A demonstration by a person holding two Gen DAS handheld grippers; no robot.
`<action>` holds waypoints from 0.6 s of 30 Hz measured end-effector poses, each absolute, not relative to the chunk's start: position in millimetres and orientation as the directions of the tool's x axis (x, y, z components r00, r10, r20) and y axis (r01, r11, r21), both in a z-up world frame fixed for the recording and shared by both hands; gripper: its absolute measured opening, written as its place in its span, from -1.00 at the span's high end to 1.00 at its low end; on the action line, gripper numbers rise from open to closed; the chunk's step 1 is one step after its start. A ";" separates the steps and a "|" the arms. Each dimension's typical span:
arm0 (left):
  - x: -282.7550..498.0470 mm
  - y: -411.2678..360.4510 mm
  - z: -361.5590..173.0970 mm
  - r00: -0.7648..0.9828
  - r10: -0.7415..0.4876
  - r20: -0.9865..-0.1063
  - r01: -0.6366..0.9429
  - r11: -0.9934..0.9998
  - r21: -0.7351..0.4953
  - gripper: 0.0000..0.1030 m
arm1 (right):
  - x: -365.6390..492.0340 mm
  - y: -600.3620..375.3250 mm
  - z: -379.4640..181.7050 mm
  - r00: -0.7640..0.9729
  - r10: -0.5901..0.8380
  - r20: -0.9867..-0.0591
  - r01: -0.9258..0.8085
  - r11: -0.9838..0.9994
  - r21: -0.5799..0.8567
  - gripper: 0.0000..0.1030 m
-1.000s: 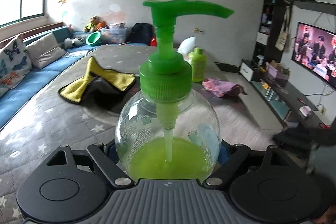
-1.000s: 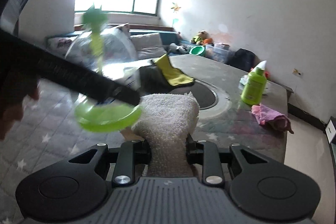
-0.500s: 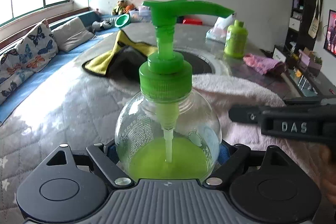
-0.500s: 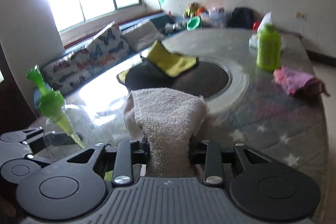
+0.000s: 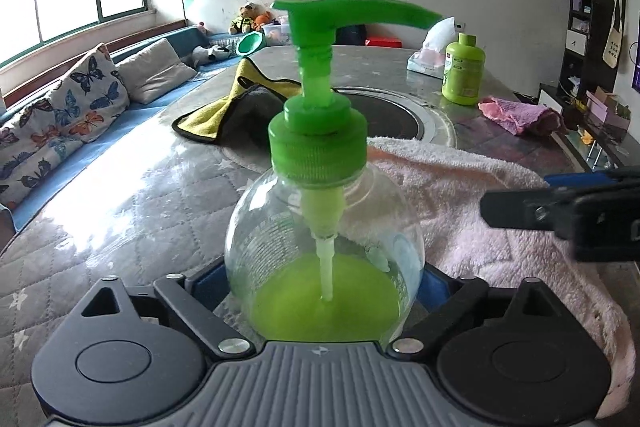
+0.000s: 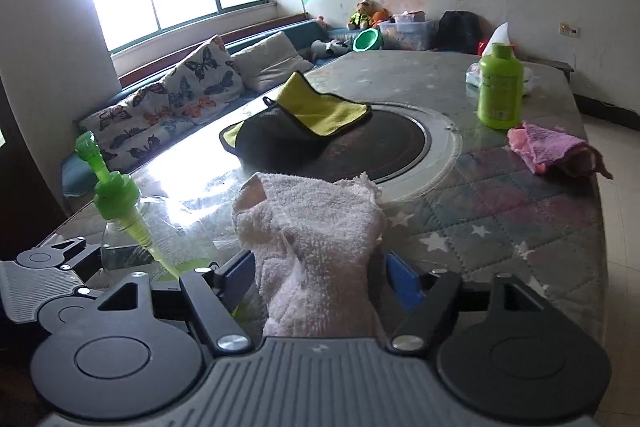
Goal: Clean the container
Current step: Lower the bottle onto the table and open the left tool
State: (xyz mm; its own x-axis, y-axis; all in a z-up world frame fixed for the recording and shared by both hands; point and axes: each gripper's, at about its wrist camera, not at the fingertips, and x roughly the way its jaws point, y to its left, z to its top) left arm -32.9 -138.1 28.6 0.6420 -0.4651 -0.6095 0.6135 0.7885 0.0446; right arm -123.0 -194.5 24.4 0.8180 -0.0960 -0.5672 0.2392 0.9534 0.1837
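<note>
Container: my left gripper (image 5: 324, 283) brackets a round clear bottle (image 5: 324, 247), green pump, green liquid; jaws just widened, pads clear of glass.
Cloth: my right gripper (image 6: 318, 267) jaws just parted, loose around nubby pink towel (image 6: 316, 227).
Bench (image 6: 500, 219): quilted, starred.

Each hand-held gripper (image 5: 324, 291) is black with blue pads, silver screws.

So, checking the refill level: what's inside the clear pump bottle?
Green liquid fills the lowest part of the pump bottle, with the dip tube reaching into it. The left gripper's body hides the bottom.
</note>
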 end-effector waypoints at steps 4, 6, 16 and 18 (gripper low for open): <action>-39.9 -133.1 29.5 0.651 -0.463 -0.602 0.610 0.791 0.052 -1.00 | -133.4 -193.9 29.4 0.828 -0.103 -0.551 0.245 0.951 0.190 -0.53; -43.3 -130.6 31.5 0.649 -0.471 -0.598 0.614 0.788 0.046 -1.00 | -139.4 -193.8 32.3 0.833 -0.097 -0.545 0.243 0.949 0.202 -0.63; -70.3 -122.3 41.5 0.655 -0.483 -0.581 0.624 0.779 0.056 -1.00 | -165.6 -191.2 44.0 0.841 -0.126 -0.527 0.269 0.941 0.205 -0.69; -74.6 -120.2 43.4 0.661 -0.477 -0.579 0.617 0.785 0.057 -1.00 | -171.5 -192.3 43.9 0.843 -0.126 -0.523 0.276 0.935 0.221 -0.69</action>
